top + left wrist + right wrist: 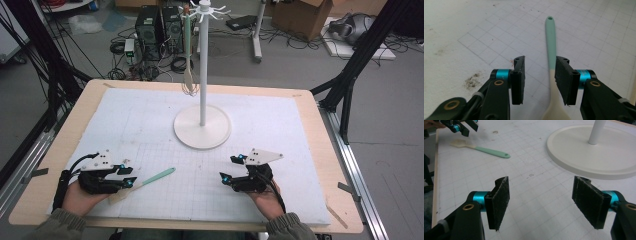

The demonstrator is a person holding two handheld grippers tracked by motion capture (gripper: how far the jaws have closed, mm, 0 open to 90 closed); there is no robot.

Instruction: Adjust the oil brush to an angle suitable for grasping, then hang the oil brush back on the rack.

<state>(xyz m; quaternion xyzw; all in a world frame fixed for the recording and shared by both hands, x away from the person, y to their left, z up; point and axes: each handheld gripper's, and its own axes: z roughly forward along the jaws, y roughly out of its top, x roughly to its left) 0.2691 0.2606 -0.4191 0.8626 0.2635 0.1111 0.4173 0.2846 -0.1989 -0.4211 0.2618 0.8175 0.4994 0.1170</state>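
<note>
- One spatula [150,179], mint handle and cream blade, lies flat on the white mat [280,120], in front of the stand [202,125] and to its left.
- One whisk [189,75] hangs from the stand's hooks.
- Left gripper [129,176] hovers over the spatula, jaws parted astride its neck, gripping nothing.
- Right gripper [232,167] is wide open and empty, in front of the stand's base.

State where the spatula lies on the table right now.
In the high view the spatula lies flat on the white mat's left side, beside the left gripper.
</note>
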